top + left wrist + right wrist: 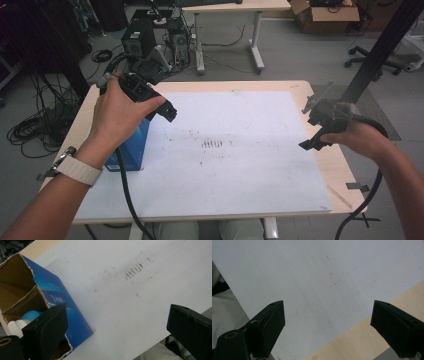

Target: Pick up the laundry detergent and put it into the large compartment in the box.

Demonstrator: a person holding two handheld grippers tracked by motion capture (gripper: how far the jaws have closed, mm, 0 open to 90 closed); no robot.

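Left gripper [115,332] and right gripper [328,325] held above white sheet [240,165], jaws of both spread wide apart; torn-open blue box [60,302] at sheet's left edge, beneath left hand [117,115].

blue box [134,150] half hidden behind left hand [118,114], box contents [29,316] behind tool, indistinct

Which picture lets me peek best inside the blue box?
The left gripper view: the blue box sits close, its torn top open, showing white and blue things inside. In the high view the box is mostly hidden behind the left hand. The right gripper view looks elsewhere.
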